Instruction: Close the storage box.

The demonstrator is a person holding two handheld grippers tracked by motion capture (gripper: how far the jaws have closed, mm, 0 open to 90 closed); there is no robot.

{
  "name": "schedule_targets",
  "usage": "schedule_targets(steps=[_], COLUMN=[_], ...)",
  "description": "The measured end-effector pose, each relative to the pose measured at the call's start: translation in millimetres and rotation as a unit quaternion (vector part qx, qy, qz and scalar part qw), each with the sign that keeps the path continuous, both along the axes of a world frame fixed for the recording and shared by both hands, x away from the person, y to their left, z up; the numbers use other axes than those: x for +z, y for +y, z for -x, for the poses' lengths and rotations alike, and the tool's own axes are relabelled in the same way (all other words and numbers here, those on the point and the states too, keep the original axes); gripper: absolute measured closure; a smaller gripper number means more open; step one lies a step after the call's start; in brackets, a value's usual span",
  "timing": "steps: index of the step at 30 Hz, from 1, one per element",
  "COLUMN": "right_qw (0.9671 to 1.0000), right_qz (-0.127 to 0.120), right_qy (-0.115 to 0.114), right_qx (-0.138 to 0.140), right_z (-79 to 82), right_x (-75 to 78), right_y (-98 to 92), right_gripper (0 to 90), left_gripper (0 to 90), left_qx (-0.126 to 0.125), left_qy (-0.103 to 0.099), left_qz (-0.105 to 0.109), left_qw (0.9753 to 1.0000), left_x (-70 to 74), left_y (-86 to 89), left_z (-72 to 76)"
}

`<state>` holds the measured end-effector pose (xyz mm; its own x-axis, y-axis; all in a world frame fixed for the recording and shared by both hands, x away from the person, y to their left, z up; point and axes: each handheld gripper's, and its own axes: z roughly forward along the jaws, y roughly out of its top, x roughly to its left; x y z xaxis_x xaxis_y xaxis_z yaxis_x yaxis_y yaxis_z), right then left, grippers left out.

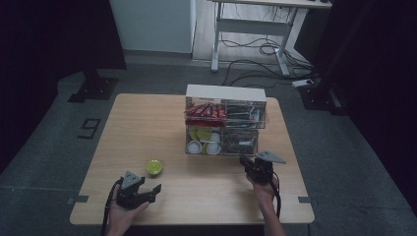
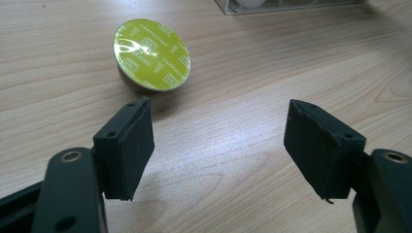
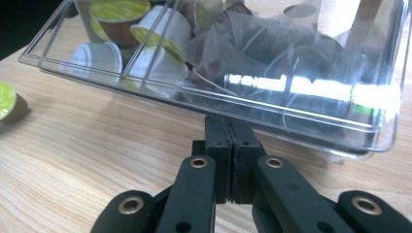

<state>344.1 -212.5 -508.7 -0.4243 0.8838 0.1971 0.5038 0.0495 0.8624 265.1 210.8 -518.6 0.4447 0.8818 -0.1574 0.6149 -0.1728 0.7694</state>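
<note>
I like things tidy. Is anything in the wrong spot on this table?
One green-lidded coffee capsule lies alone on the wooden table, tipped on its side, while the other capsules sit in the clear organiser's lower drawer. The open left gripper is just beside it.

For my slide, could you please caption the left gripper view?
Open left claw poised just short of a green-lidded coffee capsule lying tilted on the wooden table.

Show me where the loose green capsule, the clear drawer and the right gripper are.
green capsule (image 2: 151, 54): left gripper view, middle of its foil lid.
clear drawer (image 3: 301, 116): right gripper view, its transparent front wall.
right gripper (image 3: 232, 130): right gripper view, tips of the closed jaws.
</note>
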Motion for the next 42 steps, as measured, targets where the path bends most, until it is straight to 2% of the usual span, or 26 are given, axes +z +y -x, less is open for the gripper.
schedule_targets(steps=[5,21,30,36,42], right_qw=[0.9999,0.9998,0.9998,0.9995,0.9995], right_qz=[-0.011,-0.006,-0.016,0.023,0.022], right_qy=[0.006,0.013,0.006,-0.010,-0.010], right_qx=[-0.002,-0.010,0.006,0.017,0.022], right_z=[-0.5,2.8,5.9,16.9,33.4], right_x=[-6.2,-15.4,-15.6,-23.4,-27.1], right_y=[-3.7,-10.0,-12.3,-14.9,-31.2], right_gripper=[88.3,85.9,74.0,59.2,50.8], left_gripper=[27.0,27.1,27.2,27.2,27.1], left_qx=[0.001,0.002,0.000,-0.007,-0.006], left_qy=[0.003,0.008,0.012,0.016,0.018], left_qz=[0.000,-0.001,-0.003,-0.013,-0.017], left_qw=[1.0000,1.0000,0.9999,0.9998,0.9997], left_x=[-1.1,-4.8,-7.7,-11.3,-13.8], left_y=[0.5,1.0,1.1,-1.0,0.7], left_z=[-0.6,-1.4,-1.7,-0.8,-0.9])
